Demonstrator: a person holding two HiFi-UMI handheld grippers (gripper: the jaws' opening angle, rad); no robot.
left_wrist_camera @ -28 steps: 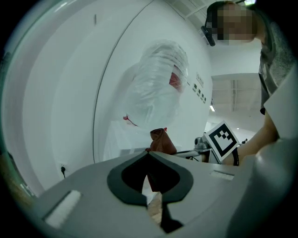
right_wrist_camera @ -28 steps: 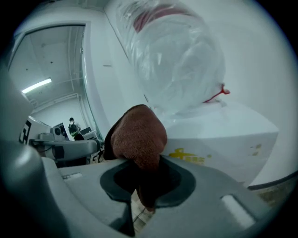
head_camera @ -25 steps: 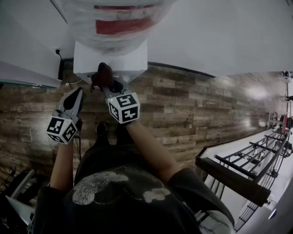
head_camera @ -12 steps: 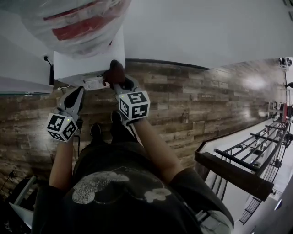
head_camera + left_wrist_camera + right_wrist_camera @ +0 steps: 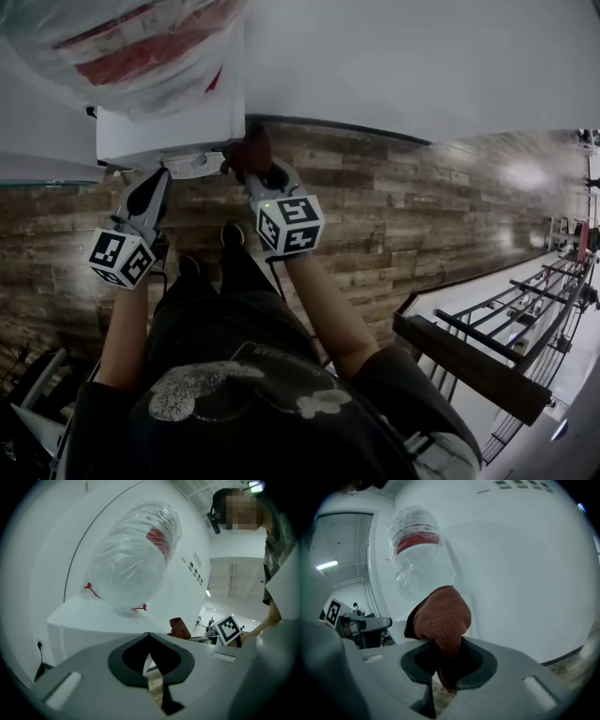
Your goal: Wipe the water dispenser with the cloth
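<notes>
Water dispenser: upper left of the head view; white, rigid, with a plastic-wrapped bottle on top.
Cloth: at the dispenser's corner; soft, light, likely to bunch.
Right gripper: clamped on the cloth's lower fold.
Left gripper: jaws together, empty.

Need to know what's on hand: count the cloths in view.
1. The cloth is clamped in the right gripper, by the dispenser's corner. The left gripper is shut on nothing. Others may lie out of frame.
</notes>
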